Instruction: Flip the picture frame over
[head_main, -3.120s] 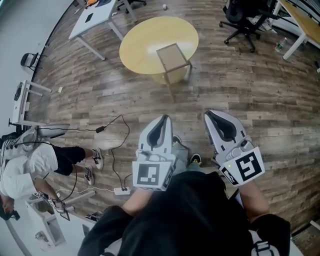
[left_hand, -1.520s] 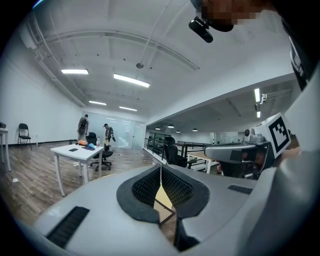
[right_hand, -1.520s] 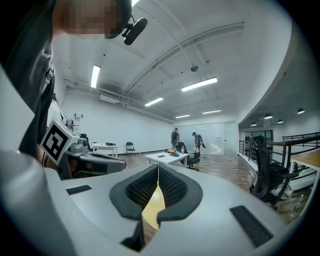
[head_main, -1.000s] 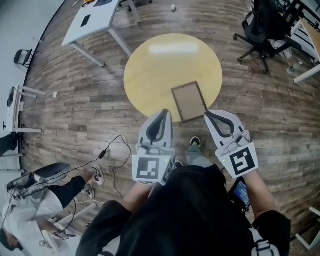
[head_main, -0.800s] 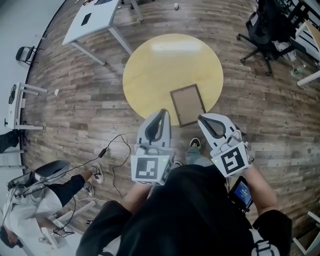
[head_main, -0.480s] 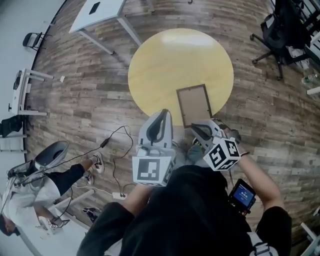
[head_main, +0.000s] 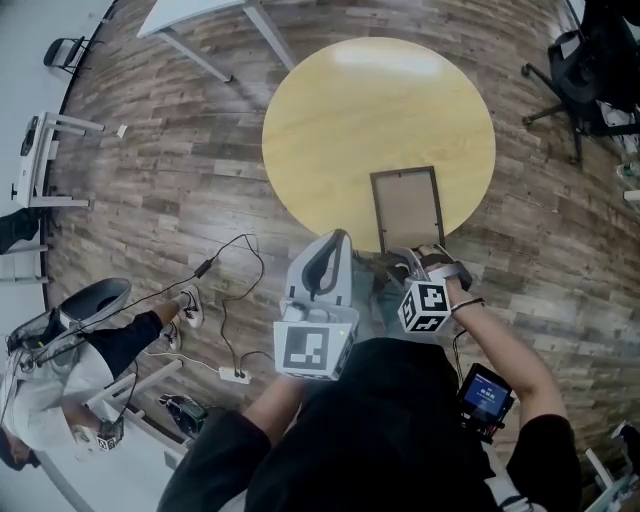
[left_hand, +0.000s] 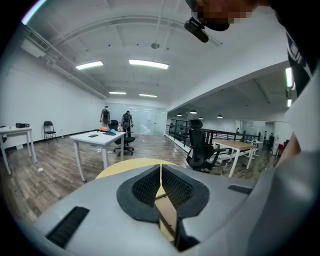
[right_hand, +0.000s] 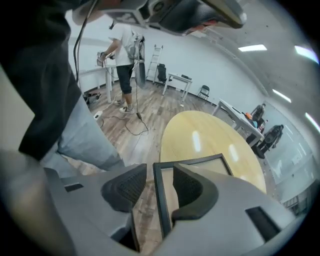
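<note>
Right tongs (right_hand: 159, 175), just opened, straddle picture frame (head_main: 407, 208) at its edge; left tongs (left_hand: 160, 175) together.

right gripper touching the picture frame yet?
Cannot tell. Right gripper view: right gripper jaws, just opening, straddle the near edge of the picture frame; floor shows beside one pad, the other overlaps it.

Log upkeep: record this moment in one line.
right tongs: just opening, astride picture frame edge, ungripped | left tongs: shut, empty | picture frame flat on table
</note>
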